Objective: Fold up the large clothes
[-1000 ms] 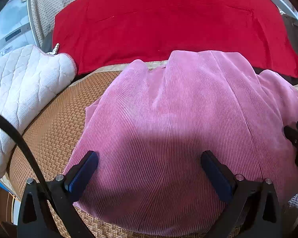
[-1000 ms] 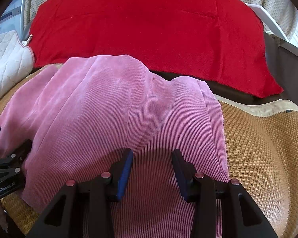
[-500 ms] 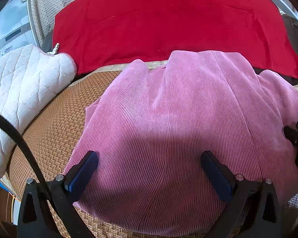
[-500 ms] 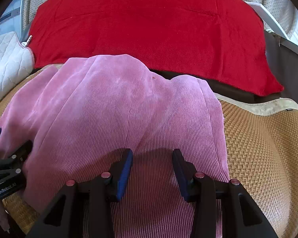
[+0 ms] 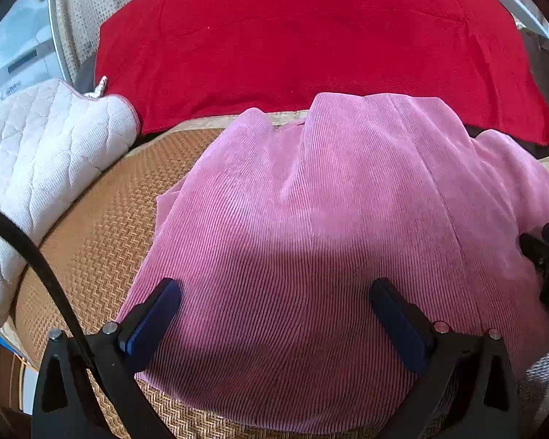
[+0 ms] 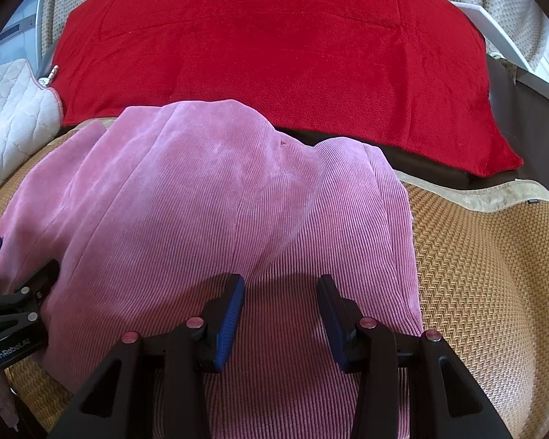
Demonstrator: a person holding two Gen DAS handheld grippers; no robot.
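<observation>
A big pink garment [image 5: 311, 237] is being folded on a woven mat [image 5: 102, 226]. In the left wrist view the garment is filling the middle and the 6 o'clock part of the picture. Its far edge is reaching up to 12 o'clock, just touching a red blanket [image 5: 311, 44]. A white quilted pad [image 5: 36, 168] is lying at 9 o'clock, well apart from the garment.

The folding is judged to be partly done. The cloth is lying in a thick heap, with one layer over another, and a long crease is seen running from 12 o'clock down to 4 o'clock. It is not looking neat yet. A bump is seen in the middle in the right wrist view, and the left edge is hanging loose. More folding and smoothing is likely still needed.

The left gripper [image 5: 274, 322] is being held over the near part of the garment, tipped down toward it. Its jaws are being kept wide open, and nothing is being held between them. The cloth is only lying under them.

The right gripper [image 6: 280, 314] is being held just beside it, at 3 o'clock in the left view, also tipped down. Its jaws are being kept partly open, with a clear gap between them. No cloth is being pinched. The mat is bare at 3 o'clock in the right wrist view.
</observation>
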